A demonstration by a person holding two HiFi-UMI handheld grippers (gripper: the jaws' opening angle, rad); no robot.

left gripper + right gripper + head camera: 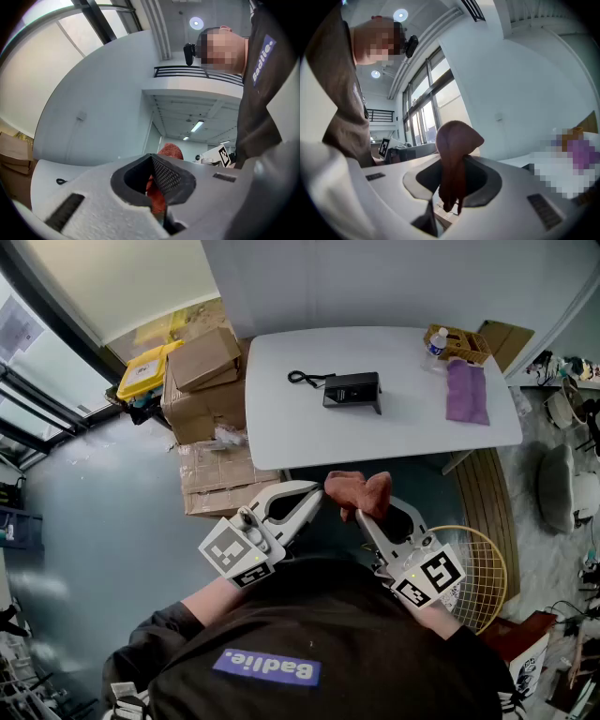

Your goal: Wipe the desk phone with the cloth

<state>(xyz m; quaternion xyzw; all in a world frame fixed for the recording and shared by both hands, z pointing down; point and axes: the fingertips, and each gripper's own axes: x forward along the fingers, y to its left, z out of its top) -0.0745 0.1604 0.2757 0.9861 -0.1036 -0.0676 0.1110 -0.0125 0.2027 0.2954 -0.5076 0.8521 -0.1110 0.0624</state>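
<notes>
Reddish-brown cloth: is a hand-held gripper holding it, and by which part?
Both hold the reddish-brown cloth. The left hand-held gripper is shut on one bunched end, the right hand-held gripper on the other.

left gripper (316,496): clamped on cloth (358,489) | right gripper (362,516): same cloth | tips converge

The cloth (359,491) is rusty red. The left gripper (316,494) and right gripper (360,518) are white with black-and-white square markers (228,549). Past them, the desk phone (352,389) is black and the table (281,432) white.
</notes>
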